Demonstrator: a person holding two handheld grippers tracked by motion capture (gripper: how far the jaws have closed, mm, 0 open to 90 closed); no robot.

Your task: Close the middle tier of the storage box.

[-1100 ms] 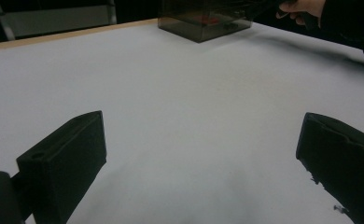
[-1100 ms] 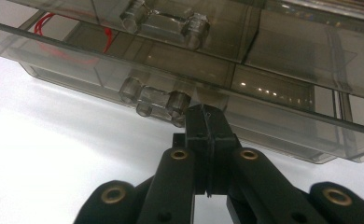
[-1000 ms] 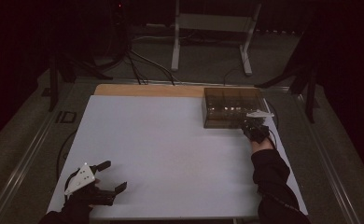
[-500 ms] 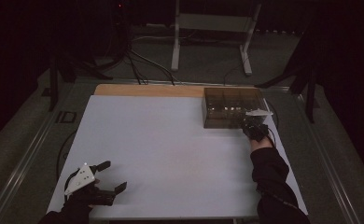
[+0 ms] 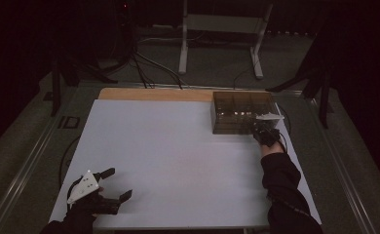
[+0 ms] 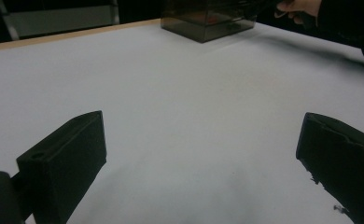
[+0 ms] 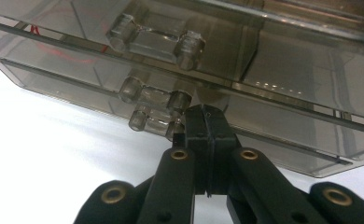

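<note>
change: nothing has shifted over the last second; my right gripper (image 5: 259,128) sits at the near right corner of the drawer box (image 5: 241,111) just as it did a moment ago, and my left gripper (image 5: 114,185) has kept its place well apart from the box, at the near left of the white table (image 5: 178,156).
meaning: I judge I am paused at the box front, lined up to work a drawer handle (image 7: 154,100), with the pull or push not yet begun.
right gripper: jaws pressed flat together with nothing between them, tips (image 7: 207,122) right up against the lower drawer front beside the handle; touching or a hair short, I cannot quite say.
left gripper: jaws spread wide over bare table, holding nothing.
box: smoky clear plastic, at the table's far right, near the wooden edge (image 5: 154,94).
right gripper view adds: stacked drawers and their clear handles, which the dim high view blurs out.
left gripper view adds: the gap between my left jaws, and the box (image 6: 203,21) far off.
</note>
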